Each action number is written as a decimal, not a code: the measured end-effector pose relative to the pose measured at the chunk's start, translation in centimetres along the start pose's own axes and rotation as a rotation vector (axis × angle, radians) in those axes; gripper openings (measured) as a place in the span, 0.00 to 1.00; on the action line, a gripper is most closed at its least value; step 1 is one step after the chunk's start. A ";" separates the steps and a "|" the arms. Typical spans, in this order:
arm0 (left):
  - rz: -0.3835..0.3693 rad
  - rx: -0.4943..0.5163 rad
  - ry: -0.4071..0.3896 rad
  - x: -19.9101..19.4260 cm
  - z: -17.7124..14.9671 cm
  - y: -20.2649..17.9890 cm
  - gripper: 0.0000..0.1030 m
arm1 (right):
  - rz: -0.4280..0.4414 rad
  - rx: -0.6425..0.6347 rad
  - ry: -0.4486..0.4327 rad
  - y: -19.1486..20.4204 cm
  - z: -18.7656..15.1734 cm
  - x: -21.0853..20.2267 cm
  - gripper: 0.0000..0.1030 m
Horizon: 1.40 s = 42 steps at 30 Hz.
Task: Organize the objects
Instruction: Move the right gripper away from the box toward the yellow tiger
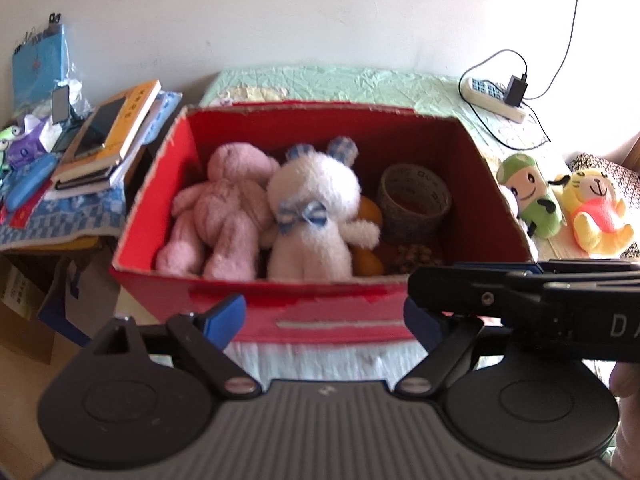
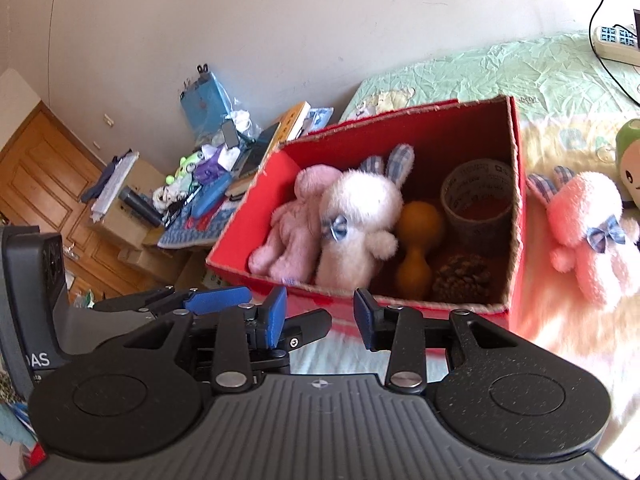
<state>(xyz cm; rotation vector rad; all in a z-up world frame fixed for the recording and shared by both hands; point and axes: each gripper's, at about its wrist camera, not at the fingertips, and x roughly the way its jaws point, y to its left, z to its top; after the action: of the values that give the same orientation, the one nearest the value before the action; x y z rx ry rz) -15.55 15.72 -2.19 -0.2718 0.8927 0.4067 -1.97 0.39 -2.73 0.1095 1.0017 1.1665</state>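
A red cardboard box (image 1: 336, 316) (image 2: 516, 184) stands on the bed. In it lie a pink plush rabbit (image 1: 224, 216) (image 2: 296, 220), a white plush rabbit (image 1: 316, 216) (image 2: 356, 220) with a blue bow, an orange dumbbell-shaped toy (image 2: 416, 240), a tape roll (image 1: 414, 200) (image 2: 478, 200) and a pine cone (image 2: 460, 276). My left gripper (image 1: 324, 316) is open and empty in front of the box. My right gripper (image 2: 320, 316) is open and empty, just before the box's near wall. Another pink rabbit (image 2: 588, 232) lies right of the box.
A green plush (image 1: 532, 196) and a yellow plush (image 1: 596, 212) lie on the bed right of the box. A power strip (image 1: 496, 96) with cable sits at the back. A cluttered side table with books (image 1: 108, 136) stands left, cardboard boxes (image 2: 128, 216) below.
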 end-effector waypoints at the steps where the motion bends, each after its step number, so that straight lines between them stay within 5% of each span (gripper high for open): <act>1: 0.000 -0.002 0.009 0.1 -0.2 -0.3 0.83 | -0.002 -0.003 0.006 -0.1 -0.2 -0.1 0.39; 15: -0.025 0.049 0.126 2.9 -2.6 -6.2 0.84 | -0.080 0.015 0.093 -4.3 -2.7 -2.4 0.40; 28: -0.122 0.169 0.222 6.2 -2.8 -14.3 0.86 | -0.219 0.092 0.147 -10.5 -3.7 -5.4 0.46; 42: -0.222 0.305 0.248 9.5 -0.6 -25.6 0.86 | -0.360 0.239 0.078 -19.7 -3.5 -12.2 0.46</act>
<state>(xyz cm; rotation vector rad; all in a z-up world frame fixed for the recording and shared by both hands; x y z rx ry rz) 0.90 -5.10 -8.58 -0.1383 1.1393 0.0277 9.18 -19.50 -8.32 0.0699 1.1728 0.7261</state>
